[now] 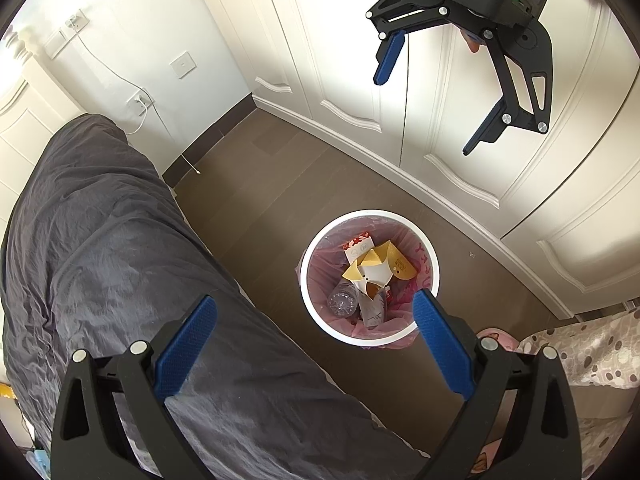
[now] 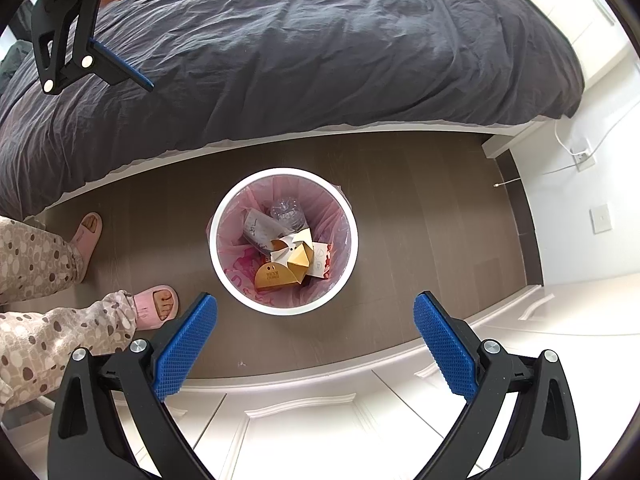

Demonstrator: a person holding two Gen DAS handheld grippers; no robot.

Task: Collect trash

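Bed [image 2: 320, 48] under a wrinkled dark grey cover fills the far side of the right wrist view, and white wardrobe doors [image 1: 460, 128] line the opposite side of the brown wooden floor [image 2: 420, 200] that runs between them. White bin [image 2: 218, 240] lined with a pink bag [image 2: 234, 264] stands on that floor, near the bed's edge and apart from the wardrobe. Inside it lie the collected scraps: yellow and white folded cartons [image 2: 288, 264], a crumpled clear plastic bottle [image 2: 288, 212] and a grey-white paper wrapper [image 2: 258, 232], all resting below the rim. The left claw [image 1: 316, 332] hangs above the bed's edge and the bin with its blue pads spread wide and nothing between them. The right claw [image 2: 316, 332] hangs over the bin from the wardrobe side, likewise spread wide and empty. A person's legs in spotted trousers [image 2: 40, 264] and feet in pink slippers [image 2: 154, 308] stand on the floor just beside the bin.
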